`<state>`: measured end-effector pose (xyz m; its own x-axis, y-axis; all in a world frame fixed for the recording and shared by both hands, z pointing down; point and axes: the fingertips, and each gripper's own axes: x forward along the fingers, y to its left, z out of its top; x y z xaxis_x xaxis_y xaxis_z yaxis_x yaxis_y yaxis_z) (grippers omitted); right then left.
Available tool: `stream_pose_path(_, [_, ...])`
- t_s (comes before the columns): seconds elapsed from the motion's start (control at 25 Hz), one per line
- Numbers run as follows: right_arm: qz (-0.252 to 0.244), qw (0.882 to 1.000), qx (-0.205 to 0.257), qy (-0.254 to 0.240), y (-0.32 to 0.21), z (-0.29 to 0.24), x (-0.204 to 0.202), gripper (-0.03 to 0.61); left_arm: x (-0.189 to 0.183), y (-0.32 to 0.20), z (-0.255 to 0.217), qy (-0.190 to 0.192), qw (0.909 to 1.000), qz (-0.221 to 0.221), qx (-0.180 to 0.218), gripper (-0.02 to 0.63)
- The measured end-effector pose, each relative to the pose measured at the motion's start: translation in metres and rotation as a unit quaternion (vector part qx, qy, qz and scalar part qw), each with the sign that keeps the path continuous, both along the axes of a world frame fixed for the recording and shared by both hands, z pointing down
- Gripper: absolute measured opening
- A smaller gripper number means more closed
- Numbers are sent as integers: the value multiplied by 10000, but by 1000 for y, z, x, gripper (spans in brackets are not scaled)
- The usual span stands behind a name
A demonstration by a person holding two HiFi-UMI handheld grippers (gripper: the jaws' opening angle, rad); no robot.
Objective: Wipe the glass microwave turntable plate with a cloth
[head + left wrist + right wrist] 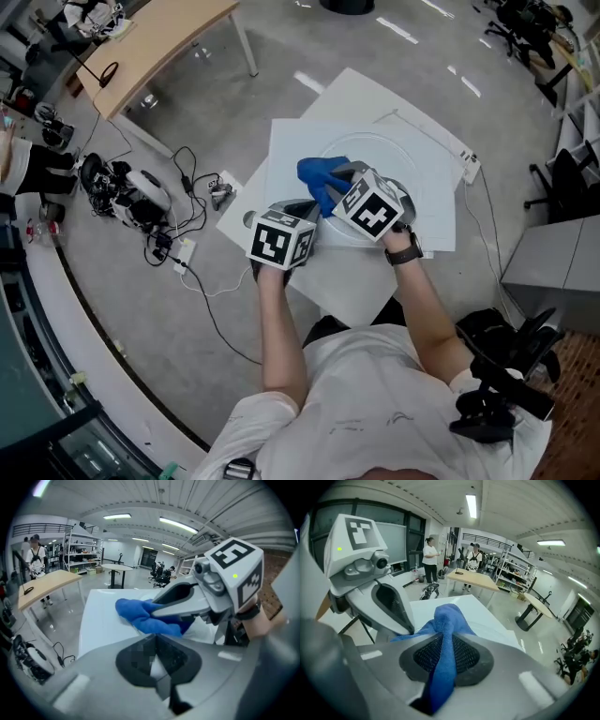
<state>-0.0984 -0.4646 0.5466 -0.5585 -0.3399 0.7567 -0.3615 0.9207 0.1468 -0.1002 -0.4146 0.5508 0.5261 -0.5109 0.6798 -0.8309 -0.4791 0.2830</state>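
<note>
right now the right claw (446,637) is clamped on the blue cloth (450,617) at the glass plate's (412,155) edge on the white counter (291,150); the left claw (157,643) is clenched nearby.

White table (291,155), glass turntable plate (427,173) lying on it

The head view looks steeply down from over the person, with the white table (291,150) at 12 o'clock. Each gripper view rides close behind its own jaws, facing level (their lines cross). One shows the right gripper (157,612) at 2 o'clock, the other the left gripper (408,629) at 10. All three share the blue cloth (449,620).
</note>
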Motion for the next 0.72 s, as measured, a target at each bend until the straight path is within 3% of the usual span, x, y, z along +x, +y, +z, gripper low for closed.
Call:
stream_pose_path(0.2, [98, 9995, 255, 125, -42, 1, 0, 64, 1, 0, 0, -183, 9998, -110, -34, 0])
stream_pose_path(0.32, [378, 9991, 173, -56, -69, 0, 16, 64, 0, -2, 0, -190, 9997, -181, -15, 0])
stream_pose_path(0.48, [929, 9956, 1, -137, -89, 4, 57, 63, -5, 0, 2, -8, 9997, -261, -14, 0])
stream_pose_path(0.72, [1524, 9880, 225, 145, -83, -1, 126, 63, -11, -3, 2, -49, 9996, -280, 84, 0])
